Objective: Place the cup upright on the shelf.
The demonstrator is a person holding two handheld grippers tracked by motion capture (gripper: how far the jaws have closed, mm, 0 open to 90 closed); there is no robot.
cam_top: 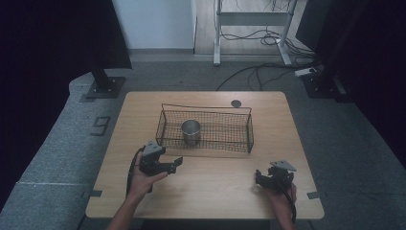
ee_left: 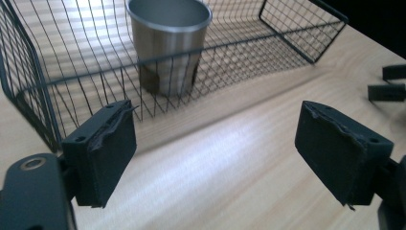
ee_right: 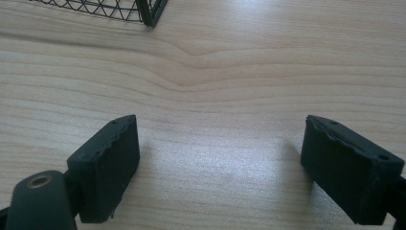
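A black wire basket point(cam_top: 205, 128) stands in the middle of the wooden table point(cam_top: 206, 191). A shiny metal cup point(cam_top: 191, 132) stands upright inside it, toward its left half. My left gripper point(cam_top: 175, 165) is held just in front of the basket's near left corner, open, with nothing between its pads. In the left gripper view the cup point(ee_left: 170, 43) stands behind the basket's near wall point(ee_left: 33, 86), beyond the open gripper point(ee_left: 215, 134). My right gripper point(cam_top: 259, 177) rests low near the table's front right, open and empty. Its own view has the gripper point(ee_right: 218, 153) over bare wood.
A small dark round disc point(cam_top: 235, 103) lies on the table behind the basket's right end. The basket's corner point(ee_right: 143, 12) sits at the top of the right gripper view. The other gripper's jaw tips point(ee_left: 388, 84) show at the right edge of the left gripper view.
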